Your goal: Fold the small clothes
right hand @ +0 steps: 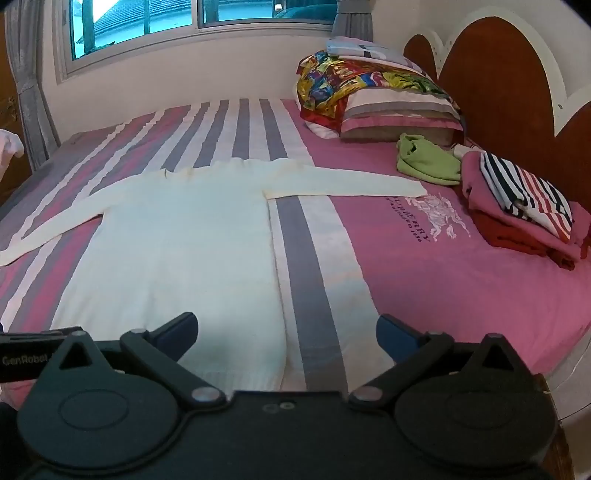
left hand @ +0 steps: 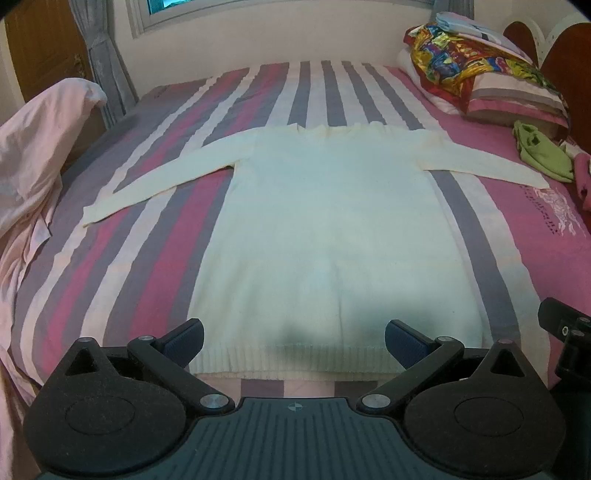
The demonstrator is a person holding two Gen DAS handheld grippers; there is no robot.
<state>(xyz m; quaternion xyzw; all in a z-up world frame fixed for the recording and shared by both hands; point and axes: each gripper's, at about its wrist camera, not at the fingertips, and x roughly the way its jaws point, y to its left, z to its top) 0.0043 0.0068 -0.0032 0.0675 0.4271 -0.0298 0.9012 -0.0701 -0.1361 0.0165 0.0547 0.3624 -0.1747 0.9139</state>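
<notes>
Sweater: one white long-sleeved knit sweater lies flat on the striped bedsheet, hem toward the cameras, neck toward the window wall, both sleeves spread sideways.
Sleeves: two; in the left wrist view the left sleeve runs down toward the bed's left edge, and the right sleeve reaches toward the green garment.
Other clothes: one crumpled green garment near the pillows; one folded pile by the headboard with a navy, white and red striped piece on top of pink and red ones; how many pieces the pile holds is hard to tell.
Pillows: one striped pillow with a bright multicoloured cloth draped over it and a pale folded item on top.
Pink fabric: one bunched pale pink cloth at the bed's left side, cut off by the frame edge.
Cut off: the window and wooden headboard are only partly visible; the printed logo on the sheet is too small to read fully.
Left gripper: jaws spread wide, holding nothing, hovering above the sweater's hem.
Right gripper: jaws spread wide, empty, above the sweater's right hem corner and the grey stripe beside it.
</notes>
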